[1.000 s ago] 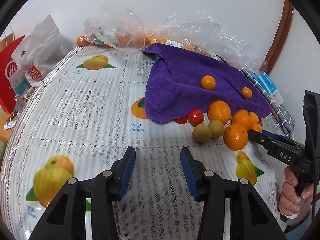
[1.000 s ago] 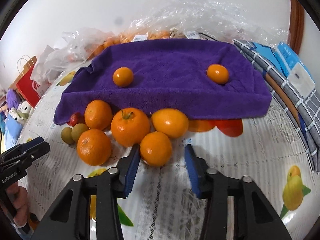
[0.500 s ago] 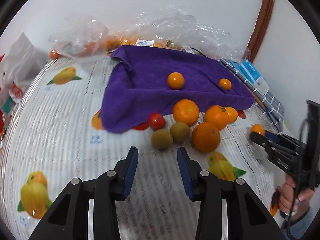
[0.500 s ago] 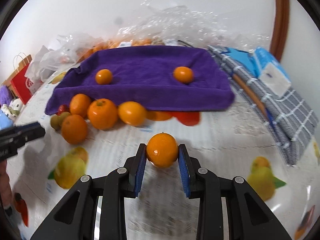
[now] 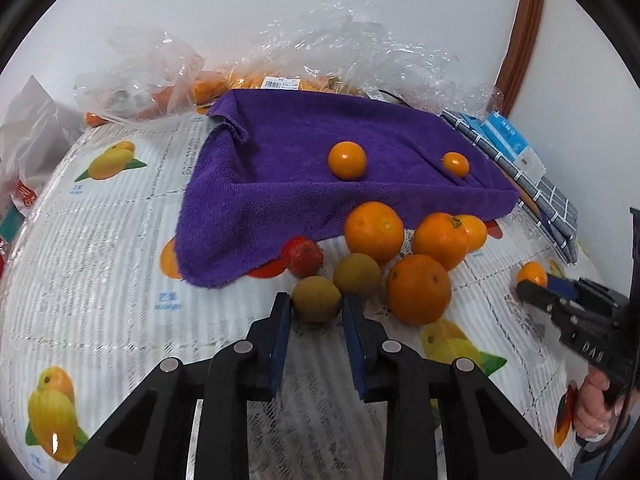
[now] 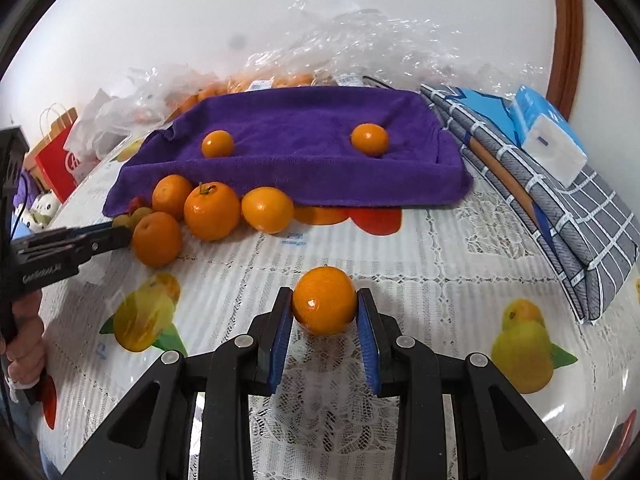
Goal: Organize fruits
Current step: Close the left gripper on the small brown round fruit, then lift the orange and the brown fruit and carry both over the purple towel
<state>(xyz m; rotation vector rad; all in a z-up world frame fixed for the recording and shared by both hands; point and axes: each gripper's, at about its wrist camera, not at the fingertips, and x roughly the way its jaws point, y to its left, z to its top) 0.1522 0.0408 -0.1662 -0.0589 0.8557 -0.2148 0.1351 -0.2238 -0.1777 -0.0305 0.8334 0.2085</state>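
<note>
My left gripper (image 5: 316, 308) is closing its jaws on a greenish-brown round fruit (image 5: 316, 298), and the blue pads touch both its sides on the tablecloth. A second such fruit (image 5: 357, 275), a red fruit (image 5: 306, 256) and several oranges (image 5: 418, 289) lie just beyond, at the edge of a purple towel (image 5: 280, 184). Two small oranges (image 5: 347, 160) rest on the towel. My right gripper (image 6: 325, 312) is shut on a small orange (image 6: 324, 300), away from the pile, over the lace tablecloth.
Crumpled plastic bags (image 5: 360, 52) holding more fruit line the wall behind the towel. A folded grey checked cloth (image 6: 560, 208) and a blue tissue pack (image 6: 548, 136) lie at the right. A red paper bag (image 6: 60, 160) stands at the far left.
My left gripper moved in to the fruit pile and closed around the greenish-brown fruit. My right gripper closed on a small orange and carried it away from the pile.
</note>
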